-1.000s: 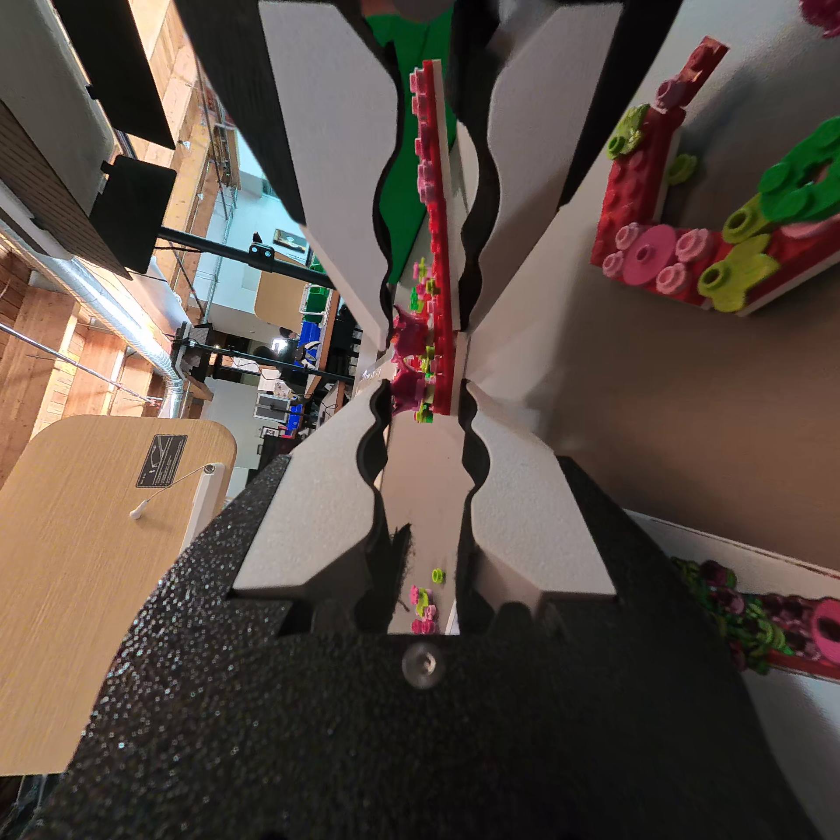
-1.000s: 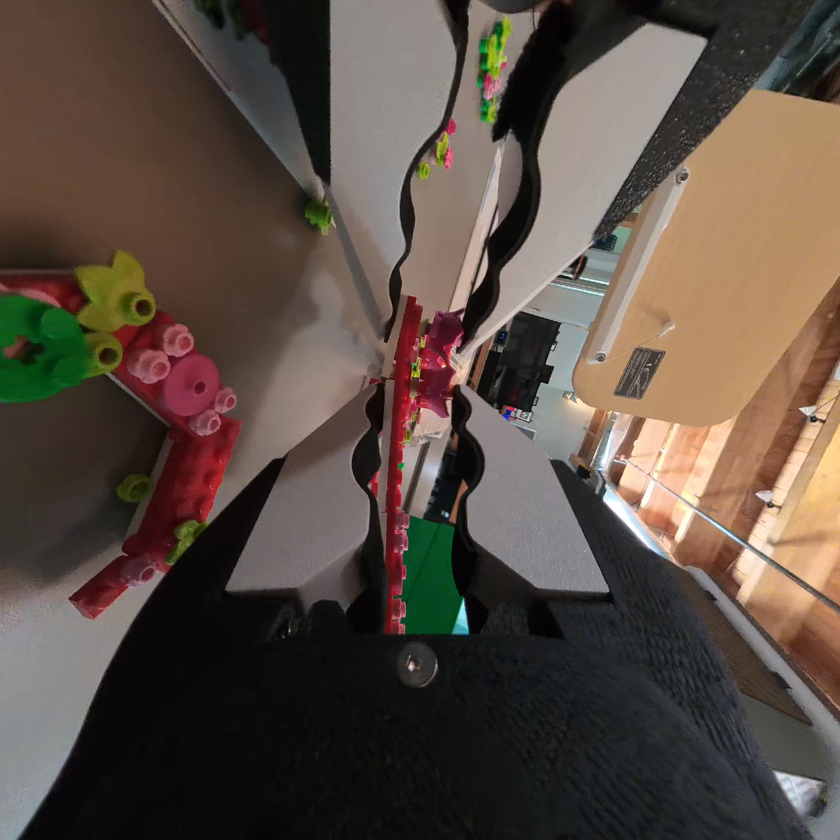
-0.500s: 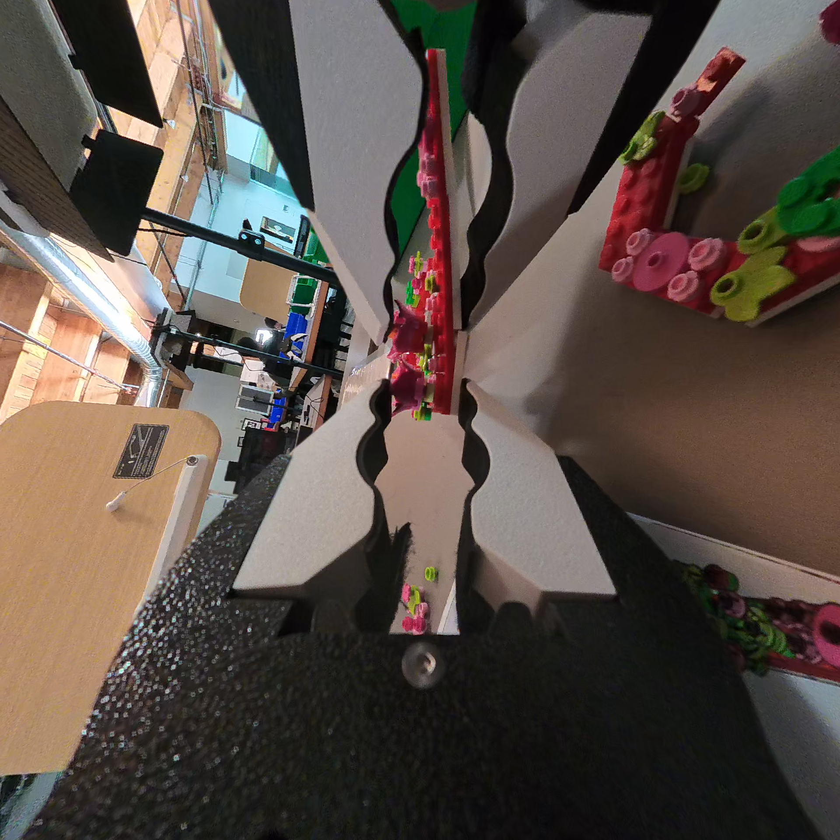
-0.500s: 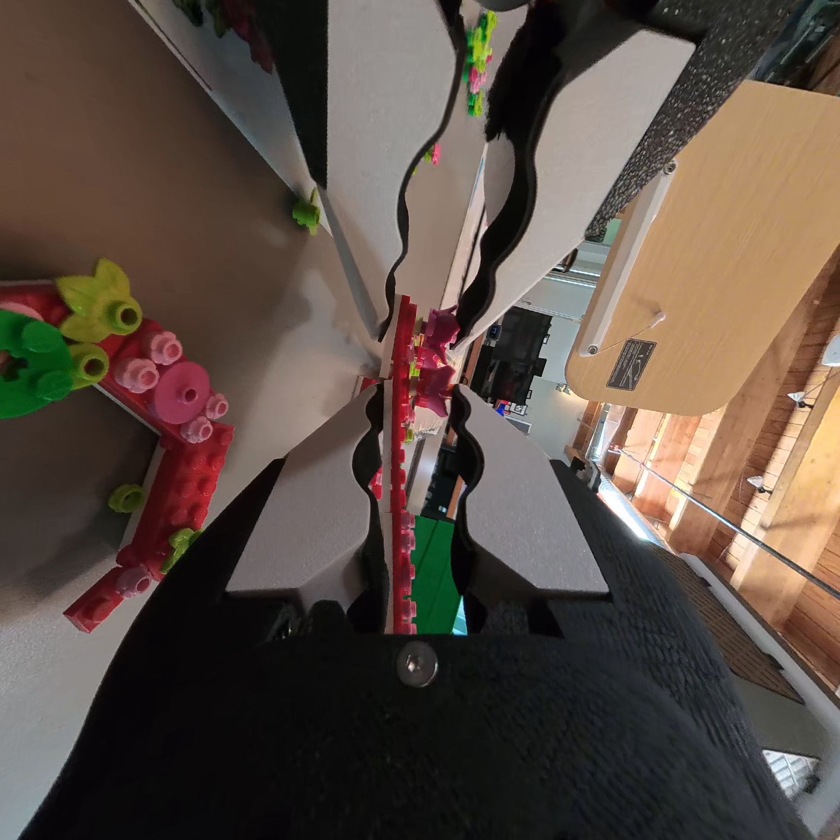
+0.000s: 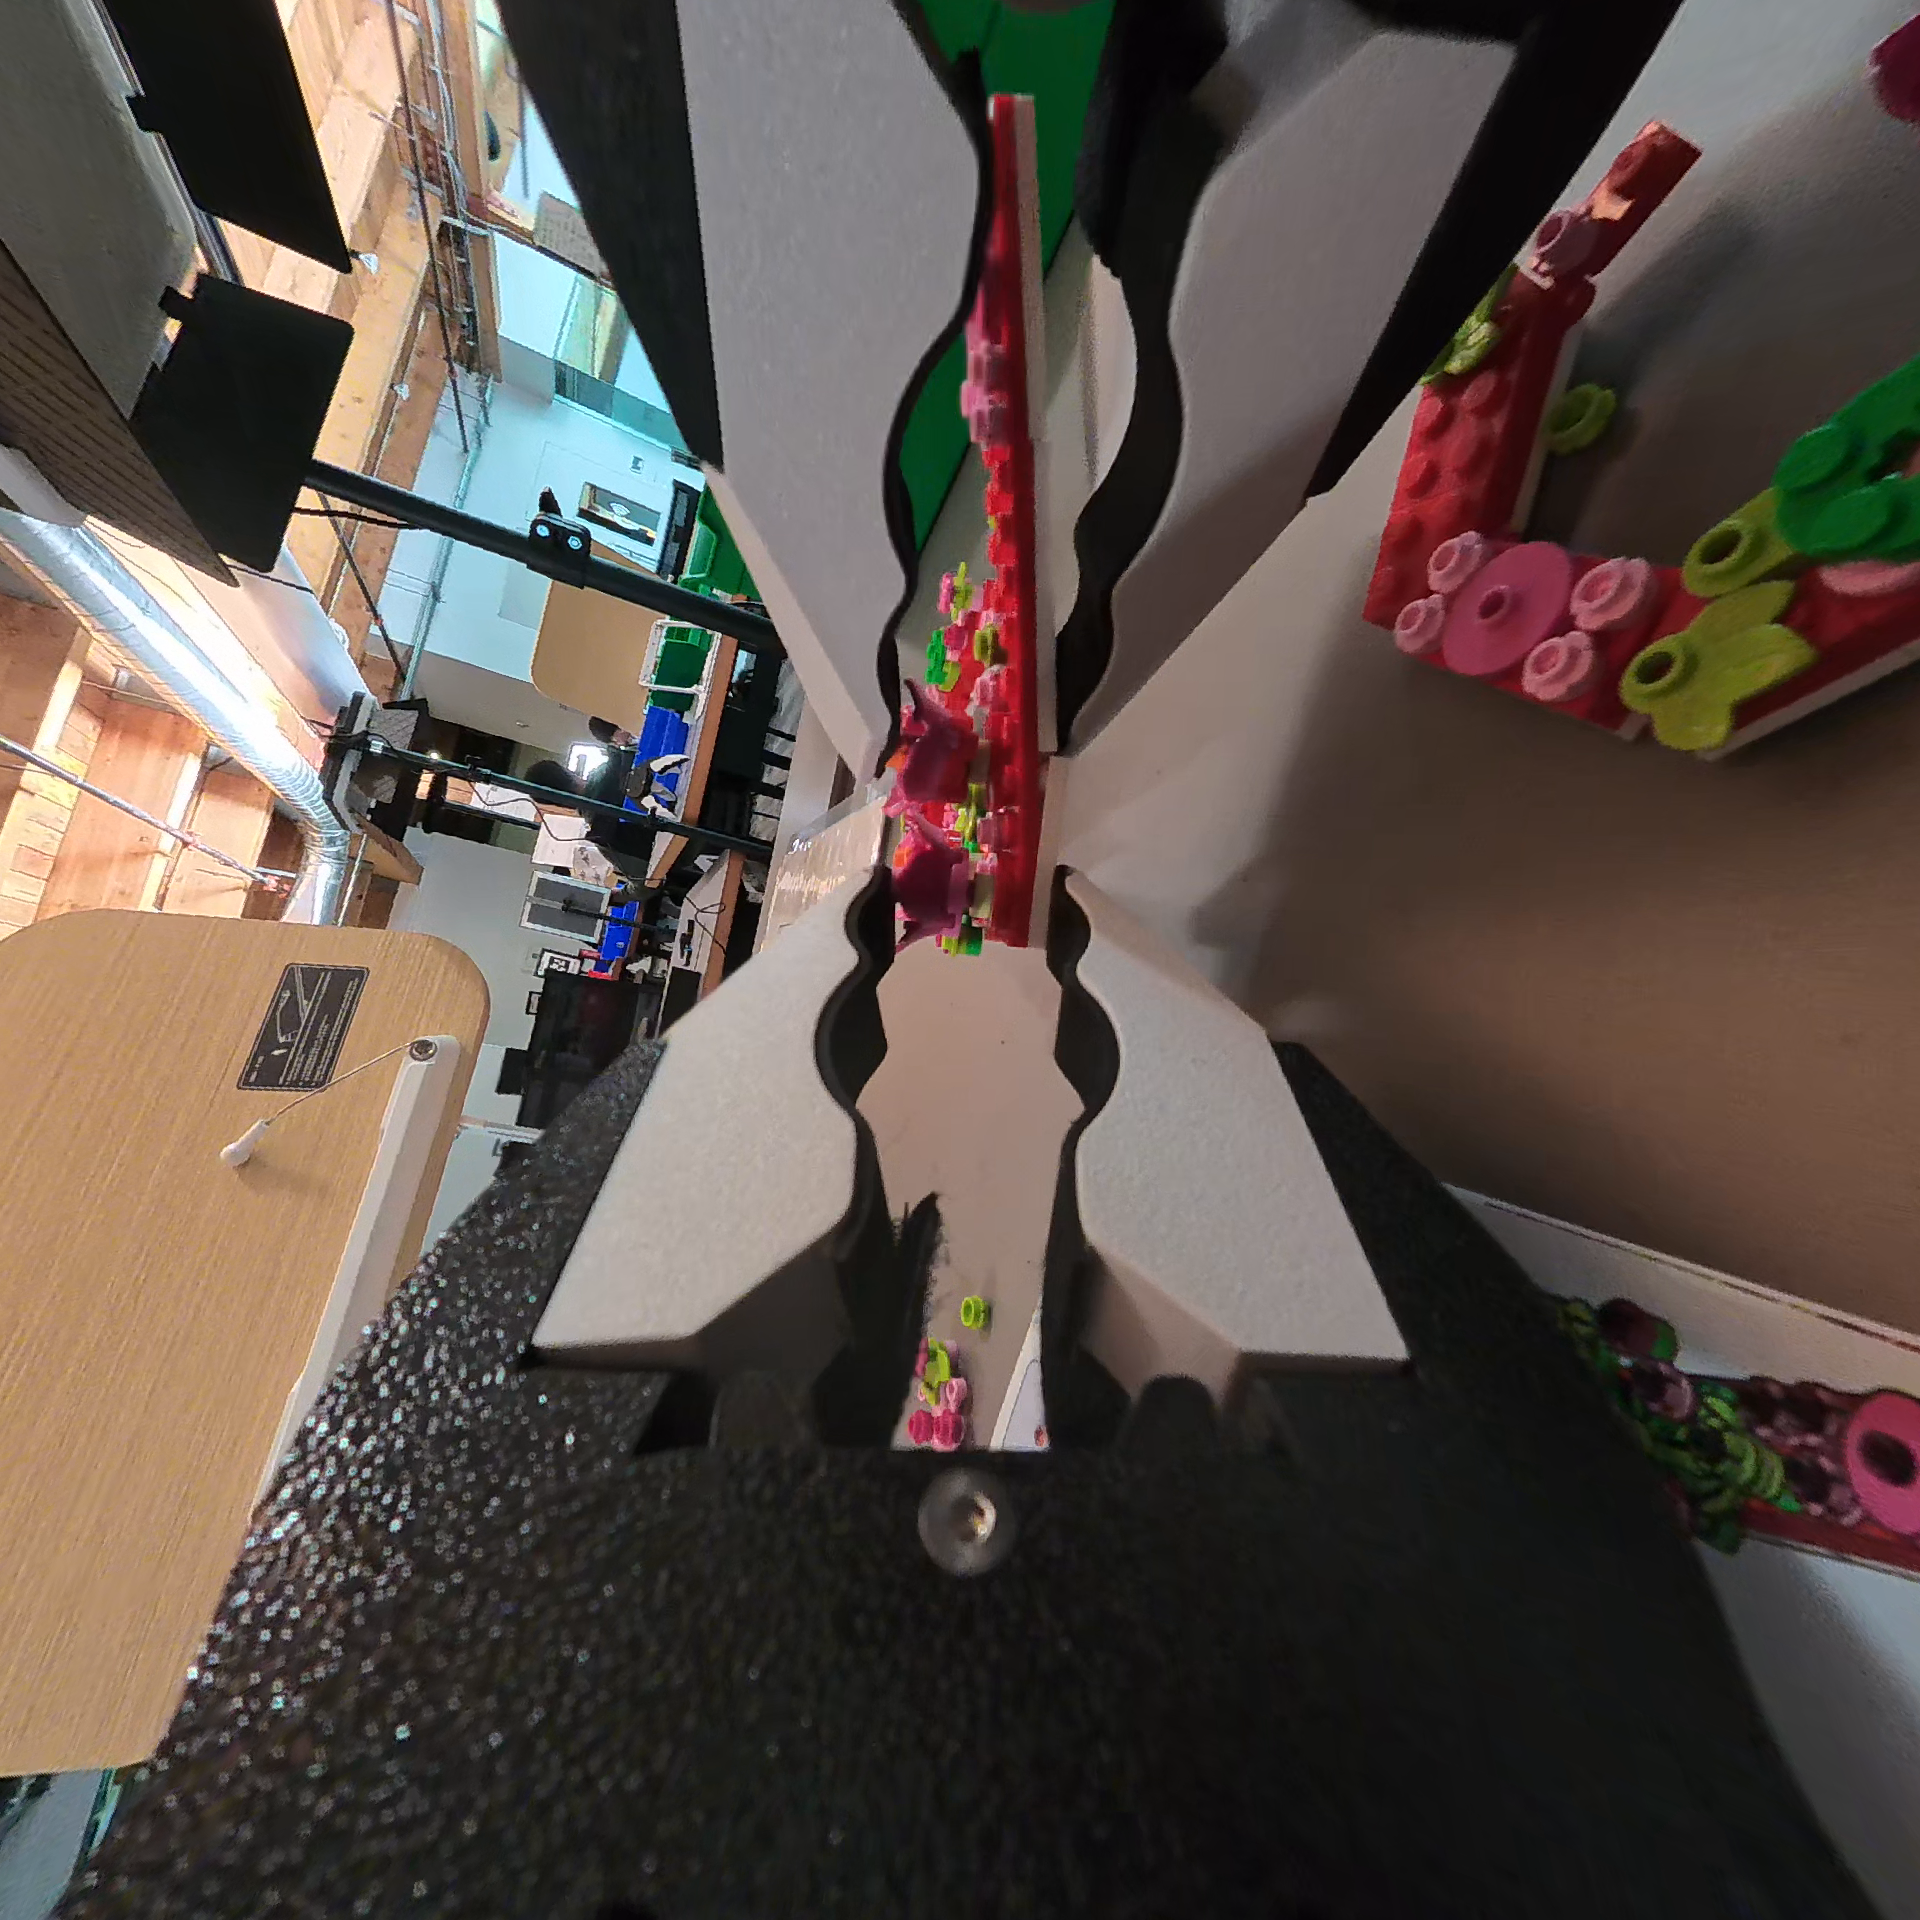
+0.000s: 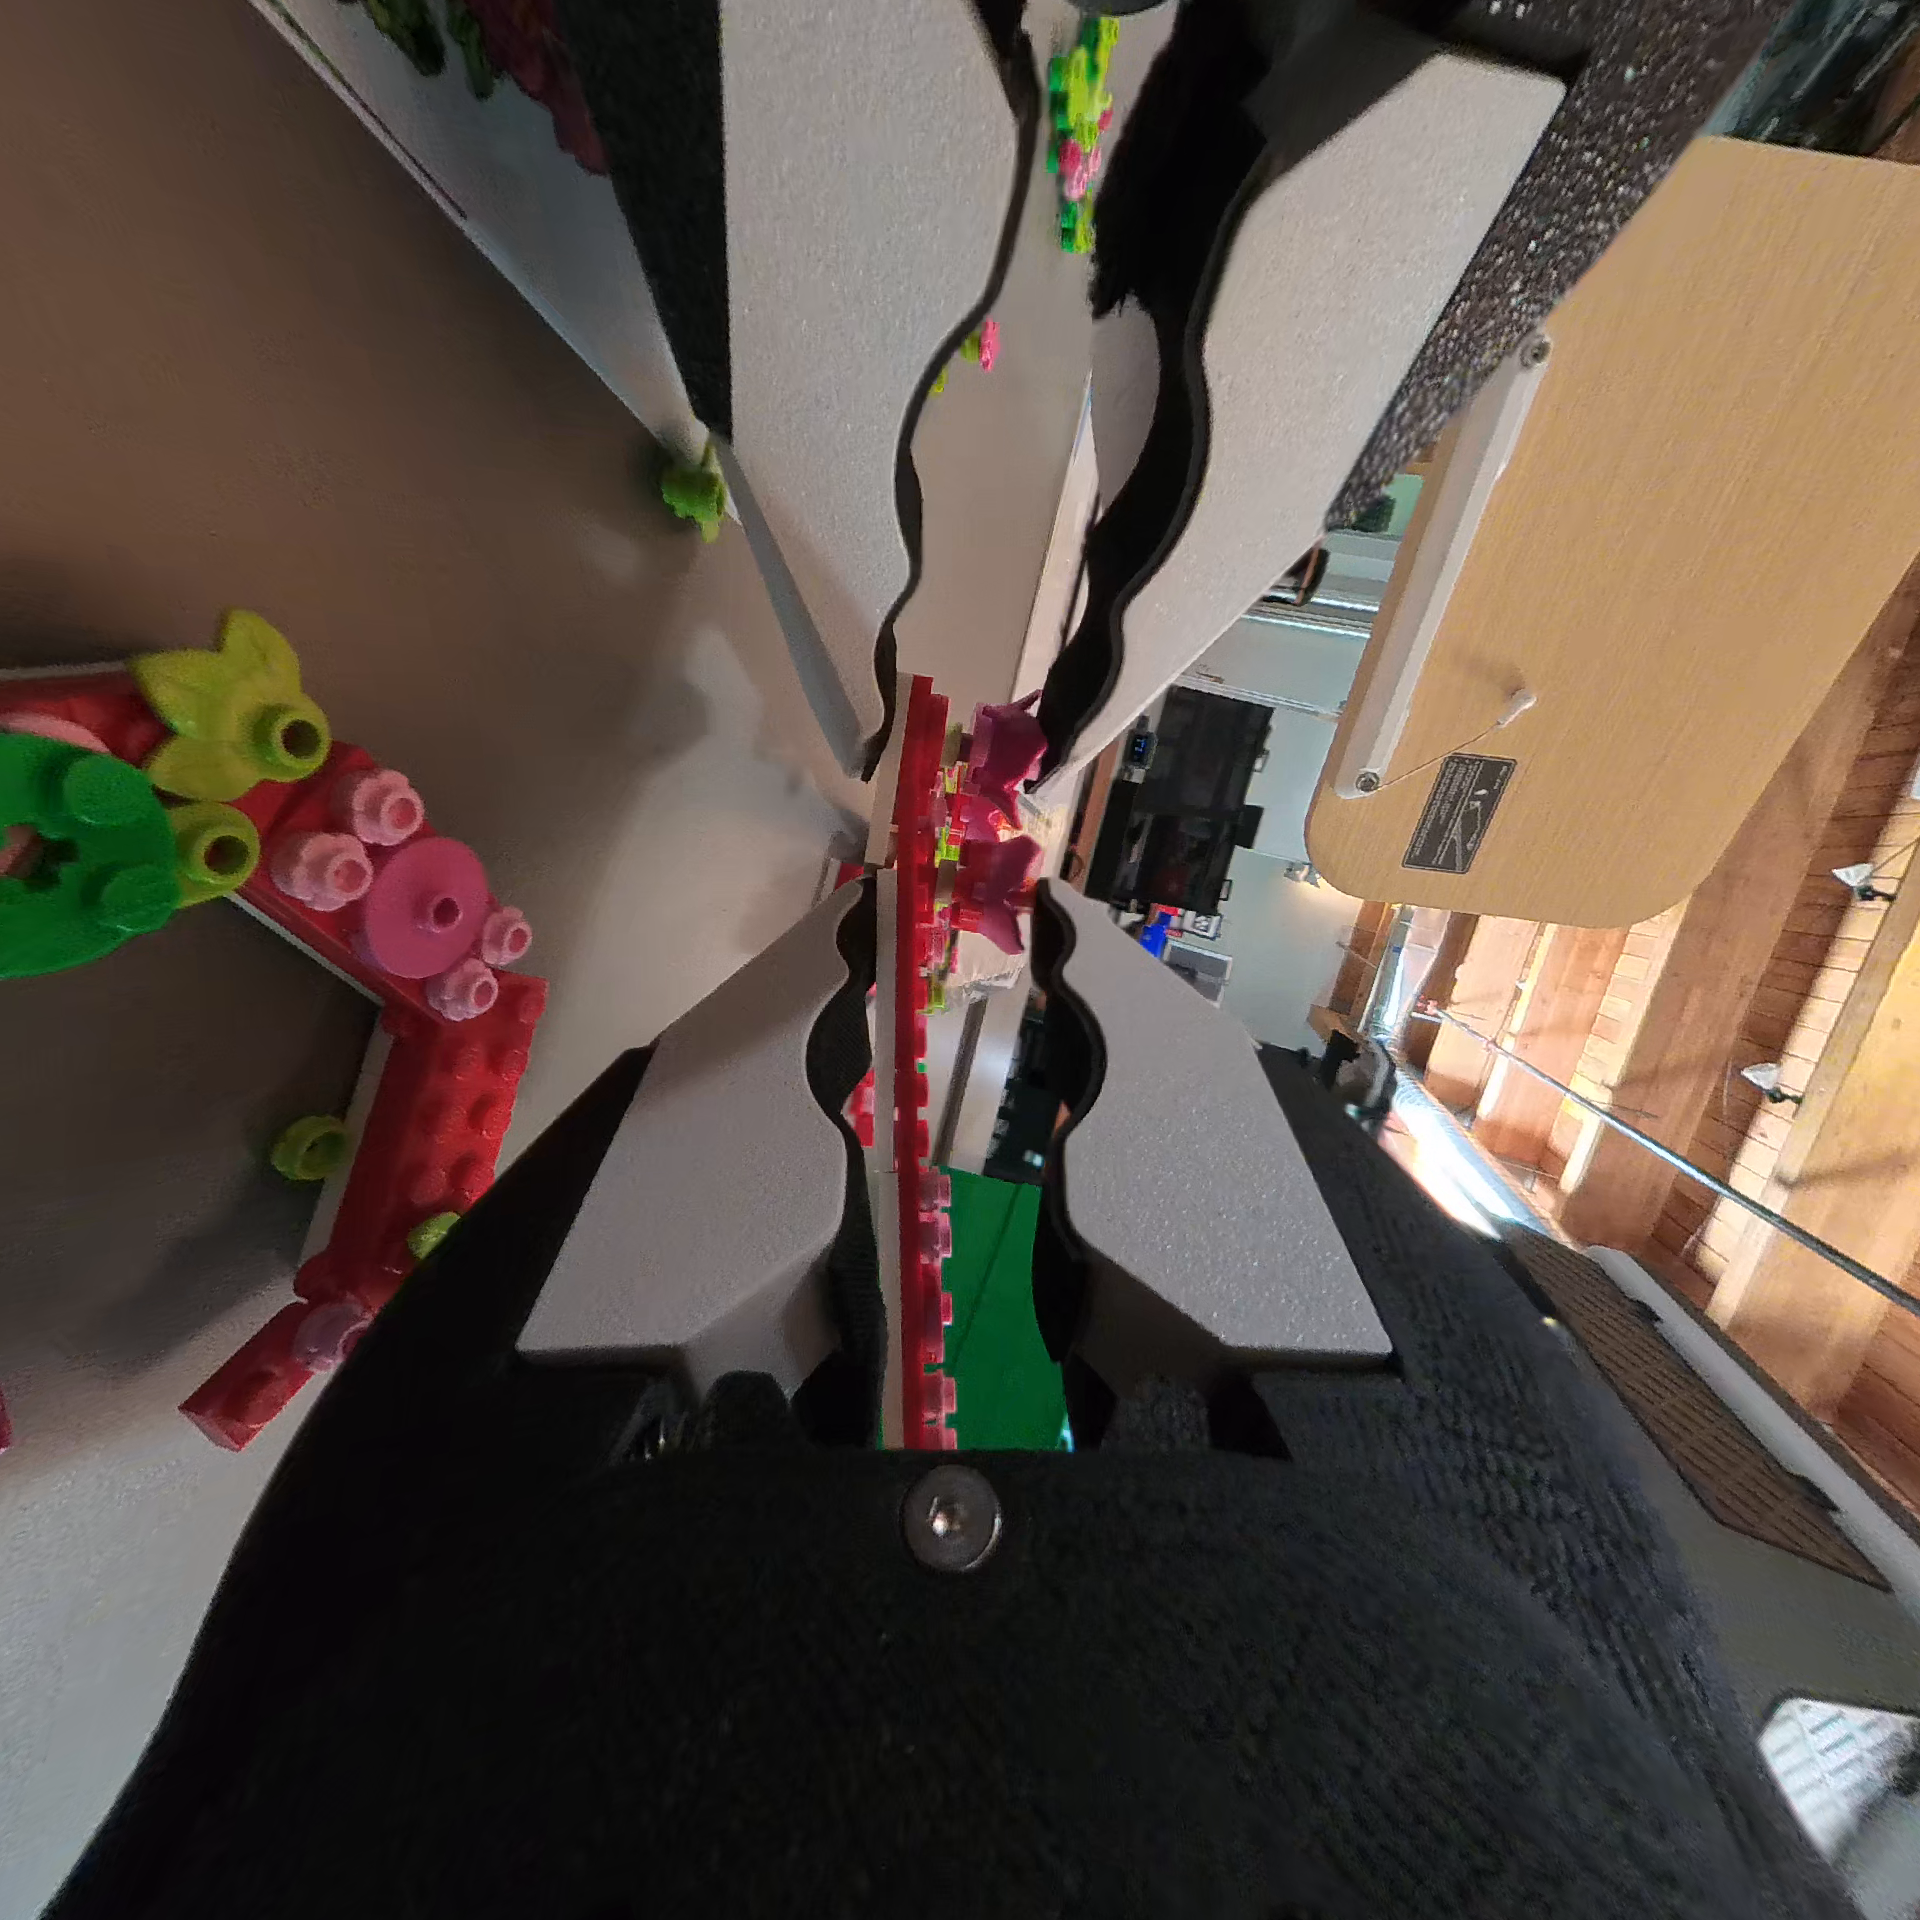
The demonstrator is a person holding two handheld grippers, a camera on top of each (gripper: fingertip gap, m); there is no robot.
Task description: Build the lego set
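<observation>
Beyond my fingers, a light wood panel [image 5: 156,1247] fills the lower left of my left view; it carries a dark label [image 5: 303,1025] and a white cord [image 5: 322,1091] fixed at a screw. The same panel [image 6: 1683,520] appears at the upper right of my right view. A silver duct [image 5: 177,665] runs along the brick wall [image 5: 52,790]. Black screens [image 5: 234,416] hang from a black pole [image 5: 468,530]. Farther back stand blue bins [image 5: 675,727] and green bins [image 5: 696,634] (contents too small to tell). A metal rail [image 6: 1683,1174] crosses the wood wall [image 6: 1766,1039].
</observation>
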